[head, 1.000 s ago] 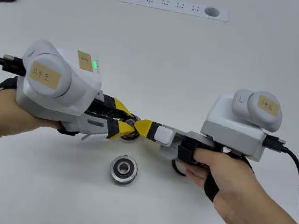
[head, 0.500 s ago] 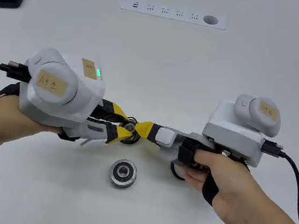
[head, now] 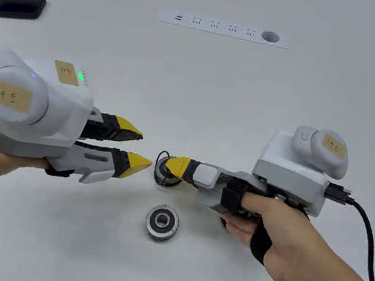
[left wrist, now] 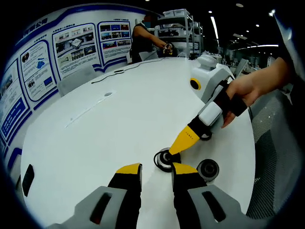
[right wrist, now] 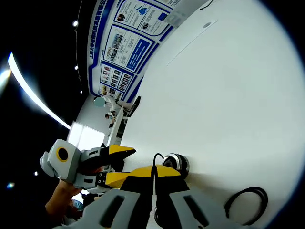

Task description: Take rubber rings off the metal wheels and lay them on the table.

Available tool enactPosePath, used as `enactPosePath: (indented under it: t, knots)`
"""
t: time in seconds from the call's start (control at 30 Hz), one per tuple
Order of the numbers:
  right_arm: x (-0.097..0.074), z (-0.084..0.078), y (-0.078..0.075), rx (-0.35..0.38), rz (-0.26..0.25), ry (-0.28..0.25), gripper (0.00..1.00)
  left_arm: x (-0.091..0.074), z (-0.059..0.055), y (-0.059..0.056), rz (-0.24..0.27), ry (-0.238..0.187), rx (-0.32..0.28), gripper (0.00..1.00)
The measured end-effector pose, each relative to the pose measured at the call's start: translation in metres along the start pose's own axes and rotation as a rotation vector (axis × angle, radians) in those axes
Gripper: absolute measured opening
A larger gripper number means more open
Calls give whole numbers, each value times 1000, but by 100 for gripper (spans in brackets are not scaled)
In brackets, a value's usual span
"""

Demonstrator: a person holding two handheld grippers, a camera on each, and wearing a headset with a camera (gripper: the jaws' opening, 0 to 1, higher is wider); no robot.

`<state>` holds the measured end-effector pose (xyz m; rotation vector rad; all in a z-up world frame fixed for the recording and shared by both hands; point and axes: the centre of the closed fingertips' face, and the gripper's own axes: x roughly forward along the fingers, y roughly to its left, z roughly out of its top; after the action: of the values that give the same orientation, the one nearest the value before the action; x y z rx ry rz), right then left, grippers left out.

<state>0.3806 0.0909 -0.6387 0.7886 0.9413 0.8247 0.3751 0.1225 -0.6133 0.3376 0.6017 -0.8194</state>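
Note:
A metal wheel (head: 165, 172) sits on the white table (head: 199, 94) between my grippers, with a thin black rubber ring (head: 162, 158) looping up off it. My right gripper (head: 173, 167) is shut at the wheel, its tips pinching that ring (right wrist: 156, 156) beside the wheel (right wrist: 176, 162). To the wheel's left, my left gripper (head: 137, 146) stands open and apart from it. From the left gripper view, the left gripper (left wrist: 157, 170) frames the wheel (left wrist: 164, 160) just ahead. A second wheel (head: 162, 222) with its ring on lies nearer me.
A loose rubber ring (right wrist: 245, 202) lies on the table under the right gripper. A white power strip (head: 221, 27) and a black phone (head: 13, 5) lie at the far side. A person (left wrist: 147, 40) stands beyond the table's far end.
My left gripper has let go of the wheel, opened and drawn back to the left. The right gripper stays shut at the wheel, which now rests on the table.

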Motion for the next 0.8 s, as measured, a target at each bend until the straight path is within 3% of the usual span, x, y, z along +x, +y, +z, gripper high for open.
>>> enactPosePath:
  t: [0.3,0.57,0.8]
  knots:
    - [-15,17,5,43,16,-60,2,-6,4,1,22,-30,-25,27]
    - [-54,28,-20,70,-40,-127,2,-8,28,-3,16,-129,-84,26]
    - [-85,15,-45,125,-96,-150,2,-4,29,-8,9,-124,-68,26]
